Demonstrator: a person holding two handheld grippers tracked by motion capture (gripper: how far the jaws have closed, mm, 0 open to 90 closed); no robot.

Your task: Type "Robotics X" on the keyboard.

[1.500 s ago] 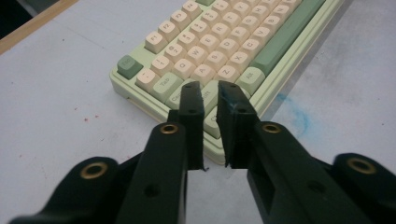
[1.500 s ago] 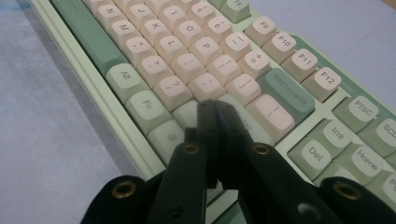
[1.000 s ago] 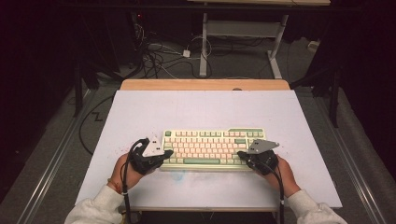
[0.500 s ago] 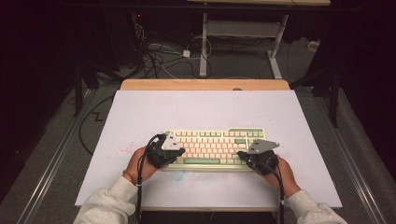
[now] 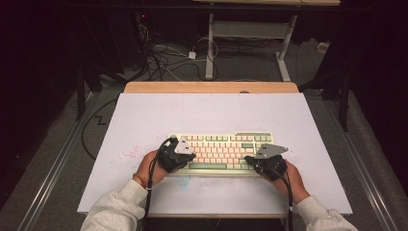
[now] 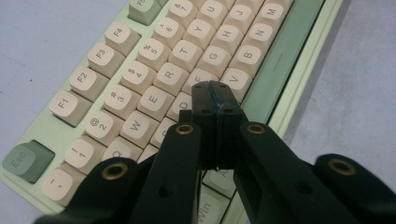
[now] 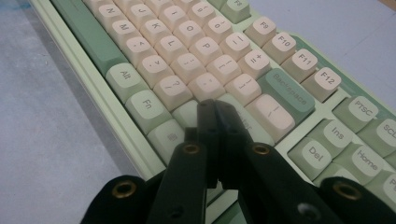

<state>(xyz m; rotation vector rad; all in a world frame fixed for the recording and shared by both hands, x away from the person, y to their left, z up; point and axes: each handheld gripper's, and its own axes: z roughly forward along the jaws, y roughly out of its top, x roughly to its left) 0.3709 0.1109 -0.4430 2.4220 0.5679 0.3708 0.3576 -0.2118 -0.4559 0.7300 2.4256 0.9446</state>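
Observation:
A pale green keyboard (image 5: 221, 149) with cream and green keys lies near the front of the white table top (image 5: 211, 115). My left gripper (image 5: 185, 156) is over the keyboard's left end, jaws shut together with nothing between them. In the left gripper view the left gripper (image 6: 212, 91) has its tips above the D and F keys of the keyboard (image 6: 140, 70). My right gripper (image 5: 252, 161) is at the keyboard's right front part, also shut and empty. In the right gripper view the right gripper (image 7: 212, 107) tips hang over the keyboard (image 7: 196, 56) near the shift and enter keys.
A wooden strip (image 5: 211, 87) edges the far side of the table. Cables (image 5: 163, 57) and a white desk frame (image 5: 250, 33) stand on the dark floor beyond. Faint red specks (image 5: 127, 155) mark the table left of the keyboard.
My left gripper has moved right, from beside the keyboard's left edge onto its left keys. The right gripper has stayed in place.

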